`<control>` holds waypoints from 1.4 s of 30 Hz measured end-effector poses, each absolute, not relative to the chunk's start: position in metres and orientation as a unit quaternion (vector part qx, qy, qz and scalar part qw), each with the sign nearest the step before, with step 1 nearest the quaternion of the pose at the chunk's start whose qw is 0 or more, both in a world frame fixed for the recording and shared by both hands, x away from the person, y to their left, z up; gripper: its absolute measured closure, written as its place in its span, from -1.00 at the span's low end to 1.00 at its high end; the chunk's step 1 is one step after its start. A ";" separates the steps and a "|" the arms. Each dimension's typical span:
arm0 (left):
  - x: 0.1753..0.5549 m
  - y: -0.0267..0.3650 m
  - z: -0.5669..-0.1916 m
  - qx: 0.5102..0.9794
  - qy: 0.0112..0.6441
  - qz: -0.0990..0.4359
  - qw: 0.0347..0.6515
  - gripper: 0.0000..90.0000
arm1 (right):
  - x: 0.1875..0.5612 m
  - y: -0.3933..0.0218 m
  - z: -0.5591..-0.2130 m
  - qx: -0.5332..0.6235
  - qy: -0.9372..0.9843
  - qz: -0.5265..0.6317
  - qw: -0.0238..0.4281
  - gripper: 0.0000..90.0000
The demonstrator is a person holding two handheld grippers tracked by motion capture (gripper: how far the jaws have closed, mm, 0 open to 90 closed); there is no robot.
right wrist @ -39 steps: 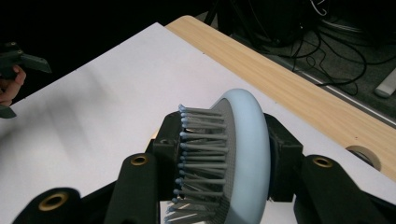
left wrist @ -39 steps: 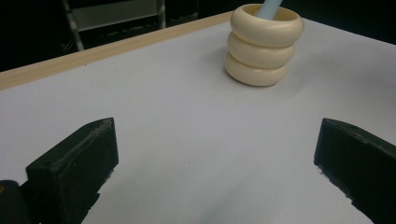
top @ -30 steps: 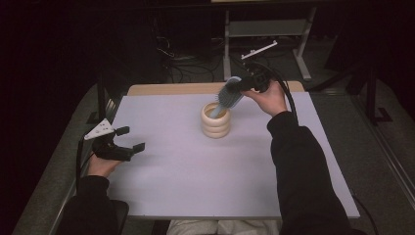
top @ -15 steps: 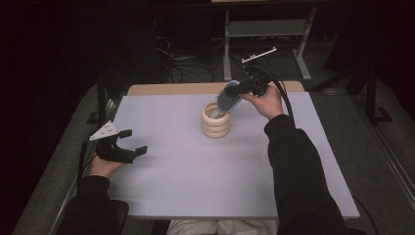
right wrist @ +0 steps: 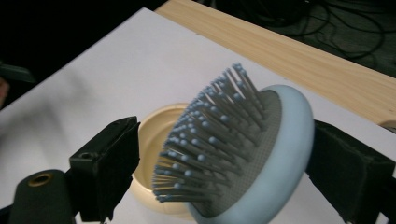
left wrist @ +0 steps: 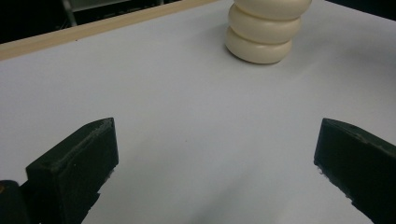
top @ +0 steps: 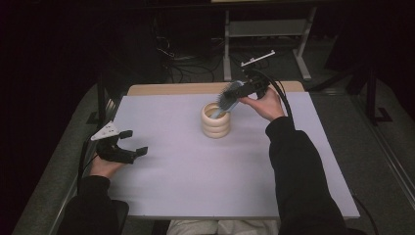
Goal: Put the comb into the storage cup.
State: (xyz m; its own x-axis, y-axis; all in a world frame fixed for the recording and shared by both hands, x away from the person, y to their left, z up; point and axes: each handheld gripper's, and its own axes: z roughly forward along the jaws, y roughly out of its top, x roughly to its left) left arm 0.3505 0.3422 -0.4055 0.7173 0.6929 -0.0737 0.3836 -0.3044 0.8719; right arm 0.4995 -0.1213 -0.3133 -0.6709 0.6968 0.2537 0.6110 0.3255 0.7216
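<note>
A pale blue hairbrush [top: 228, 98] with grey-blue bristles leans out of a cream ribbed cup [top: 215, 125] at the table's far middle, its handle down inside the cup. My right gripper [top: 236, 92] is at the brush head [right wrist: 261, 154]. Its jaws have just been opening and now stand on either side of the head, the left one clear of the bristles. The cup's mouth [right wrist: 152, 135] lies just below. My left gripper [top: 133, 142] rests open and empty near the table's left edge, and from there the cup [left wrist: 264, 30] stands well ahead of it.
A white board [top: 195, 186] covers the table, with a wooden strip [top: 166, 89] along its far edge. Behind that, cables and a metal stand [top: 264, 34] sit on the dark floor. The person's right forearm [top: 298, 171] crosses the board's right side.
The right hand and the brush head have shifted only slightly over the cup. The left gripper has kept its place.
</note>
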 end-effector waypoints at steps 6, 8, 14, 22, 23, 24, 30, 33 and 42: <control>0.350 0.344 -0.405 0.788 0.341 0.161 0.486 -1.00 | 0.495 -0.127 -0.311 0.402 0.810 0.420 0.078 -1.00; 0.350 0.343 -0.405 0.788 0.342 0.161 0.486 -1.00 | 0.494 -0.131 -0.310 0.405 0.806 0.423 0.081 -1.00; 0.349 0.345 -0.403 0.784 0.341 0.167 0.490 -1.00 | 0.487 -0.142 -0.307 0.402 0.799 0.435 0.100 -1.00; 0.348 0.345 -0.402 0.786 0.340 0.168 0.488 -1.00 | 0.473 -0.156 -0.305 0.392 0.796 0.446 0.117 -1.00; 0.348 0.345 -0.402 0.787 0.339 0.168 0.488 -1.00 | 0.472 -0.157 -0.305 0.391 0.796 0.447 0.117 -1.00; 0.348 0.345 -0.402 0.787 0.339 0.169 0.487 -1.00 | 0.470 -0.158 -0.306 0.390 0.796 0.449 0.116 -1.00; 0.348 0.345 -0.403 0.788 0.339 0.170 0.484 -1.00 | 0.461 -0.170 -0.308 0.388 0.795 0.451 0.122 -1.00; 0.348 0.345 -0.403 0.790 0.339 0.171 0.482 -1.00 | 0.456 -0.175 -0.309 0.385 0.793 0.456 0.123 -1.00; 0.347 0.345 -0.403 0.789 0.341 0.170 0.482 -1.00 | 0.442 -0.184 -0.312 0.377 0.793 0.458 0.140 -1.00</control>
State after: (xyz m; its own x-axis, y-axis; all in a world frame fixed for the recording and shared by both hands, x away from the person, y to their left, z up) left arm 0.3474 0.3447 -0.4030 0.7089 0.7027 -0.0602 0.3749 -0.3032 0.8761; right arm 0.4419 -0.1845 -0.3125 -0.6762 0.7262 0.1243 0.4699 0.2953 0.8319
